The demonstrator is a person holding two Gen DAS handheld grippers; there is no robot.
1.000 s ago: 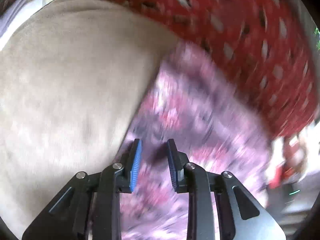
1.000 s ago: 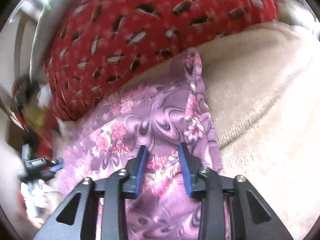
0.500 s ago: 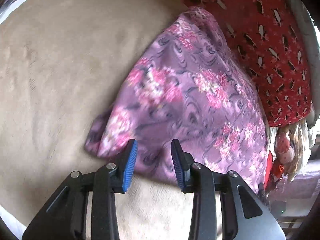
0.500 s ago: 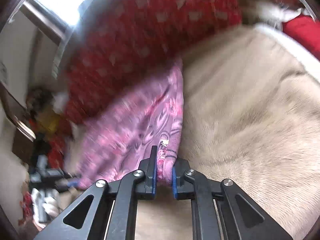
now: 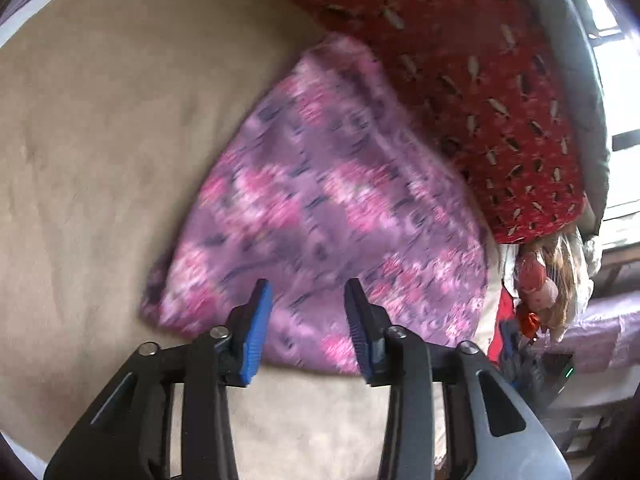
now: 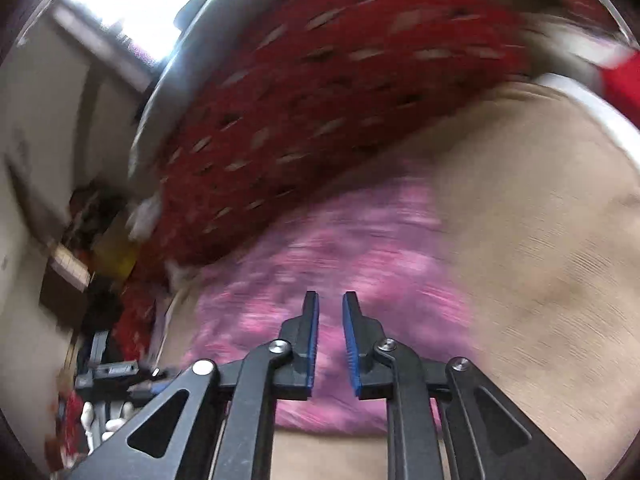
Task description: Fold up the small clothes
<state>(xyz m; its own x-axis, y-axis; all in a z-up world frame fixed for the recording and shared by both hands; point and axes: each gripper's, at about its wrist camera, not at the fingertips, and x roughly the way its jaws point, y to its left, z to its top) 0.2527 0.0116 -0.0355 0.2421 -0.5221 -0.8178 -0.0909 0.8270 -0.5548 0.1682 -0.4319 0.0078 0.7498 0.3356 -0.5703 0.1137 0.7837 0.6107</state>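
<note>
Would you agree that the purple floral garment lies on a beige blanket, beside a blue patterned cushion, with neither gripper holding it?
One detail is wrong: the cushion is red with a pale pattern, not blue, as the left wrist view shows. The purple floral garment does lie on the beige blanket, and neither the left gripper nor the right gripper, both opening, holds it.

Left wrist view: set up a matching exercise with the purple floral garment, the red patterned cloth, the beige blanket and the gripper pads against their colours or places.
Things:
1. purple floral garment
2. red patterned cloth
3. beige blanket
4. left gripper pads

Descriptions:
A. blue
B. plain surface under everything
C. lies on the blanket, below the gripper
D. along the garment's far edge

Pairs: 1-C, 2-D, 3-B, 4-A
</note>
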